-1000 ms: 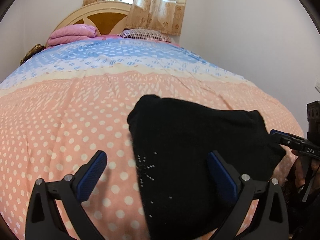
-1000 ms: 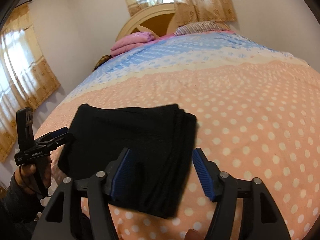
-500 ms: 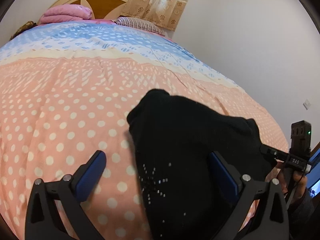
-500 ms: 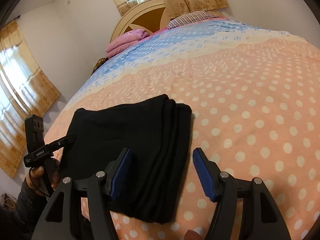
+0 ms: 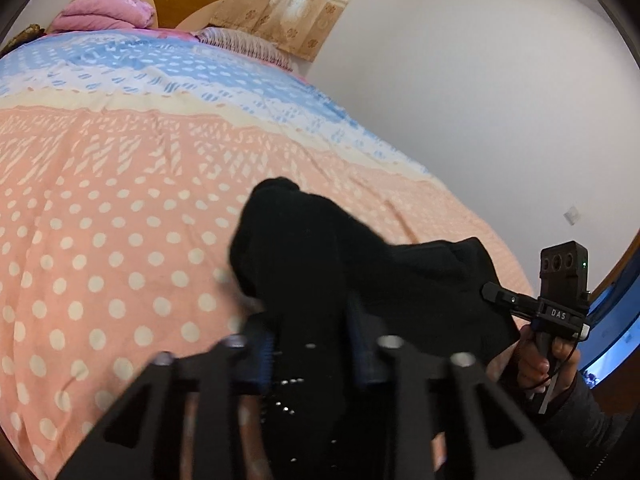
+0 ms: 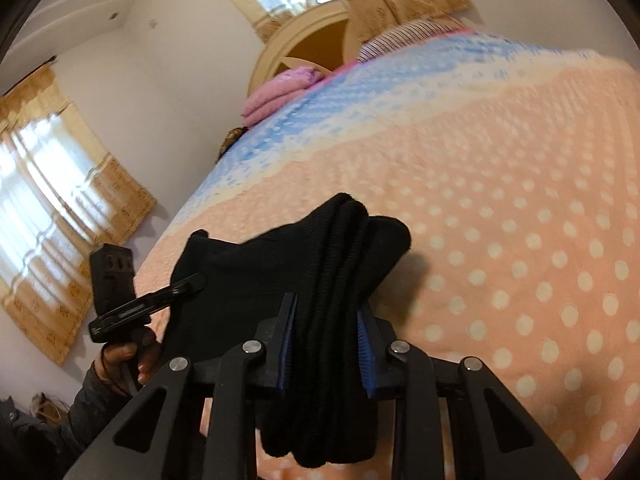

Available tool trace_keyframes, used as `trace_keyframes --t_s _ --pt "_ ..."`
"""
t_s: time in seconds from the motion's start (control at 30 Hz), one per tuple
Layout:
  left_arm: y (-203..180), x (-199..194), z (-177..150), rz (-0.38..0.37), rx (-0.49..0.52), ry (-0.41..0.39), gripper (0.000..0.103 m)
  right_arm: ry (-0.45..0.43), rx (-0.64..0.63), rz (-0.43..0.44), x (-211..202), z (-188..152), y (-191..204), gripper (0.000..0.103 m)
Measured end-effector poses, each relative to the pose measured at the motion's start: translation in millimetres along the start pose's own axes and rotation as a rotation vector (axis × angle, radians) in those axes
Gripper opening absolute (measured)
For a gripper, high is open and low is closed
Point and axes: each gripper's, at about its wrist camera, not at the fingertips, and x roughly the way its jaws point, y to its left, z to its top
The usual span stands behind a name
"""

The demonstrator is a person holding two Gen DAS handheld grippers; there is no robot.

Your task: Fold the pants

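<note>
The black pants (image 5: 360,276) are folded into a thick bundle near the foot edge of the bed. My left gripper (image 5: 314,354) is shut on one end of the bundle, its blue pads pressing the cloth. My right gripper (image 6: 326,338) is shut on the other end, where several stacked layers (image 6: 344,248) show between the pads. The bundle is lifted and bunched between the two grippers. The right gripper also shows at the right in the left wrist view (image 5: 556,308), and the left gripper at the left in the right wrist view (image 6: 132,304).
The bed (image 5: 120,208) has a pink polka-dot and blue patterned cover. A folded pink blanket (image 5: 104,16) and a striped pillow (image 5: 244,42) lie by the headboard (image 6: 316,44). White walls and curtained windows (image 6: 48,184) surround the bed.
Both grippers were open over the flat folded pants. Both have closed on the bundle's ends and raised it, so the cloth is bunched up off the cover.
</note>
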Motion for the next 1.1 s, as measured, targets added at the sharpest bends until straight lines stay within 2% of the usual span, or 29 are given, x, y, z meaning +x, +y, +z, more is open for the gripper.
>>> trace_keyframes --t_s 0.2,0.3,0.4,0.57,0.73,0.83,0.97,1.0,1.1 --pt "3 -27 4 -0.033 -0.032 -0.057 0.02 0.006 -0.082 0.056 -4 31 40 0.027" --pt "12 -52 8 -0.018 -0.037 -0.1 0.02 0.024 -0.129 0.079 12 49 58 0.027" --pt "27 -82 14 0.025 -0.047 -0.148 0.02 0.058 -0.185 0.115 46 71 83 0.027" --pt "60 -129 19 0.153 -0.068 -0.215 0.02 0.109 -0.266 0.179 113 91 130 0.027" --pt "95 -160 17 0.286 -0.102 -0.262 0.02 0.127 -0.313 0.218 174 96 167 0.027" --pt "111 -162 13 0.354 -0.107 -0.261 0.02 0.145 -0.335 0.197 206 92 178 0.027" --pt "125 -137 4 0.433 -0.097 -0.203 0.022 0.187 -0.298 0.157 238 83 169 0.027" --pt "127 -132 1 0.454 -0.095 -0.195 0.024 0.196 -0.279 0.153 243 82 162 0.027" --pt "129 -124 -7 0.545 -0.082 -0.182 0.042 0.209 -0.258 0.142 248 78 150 0.03"
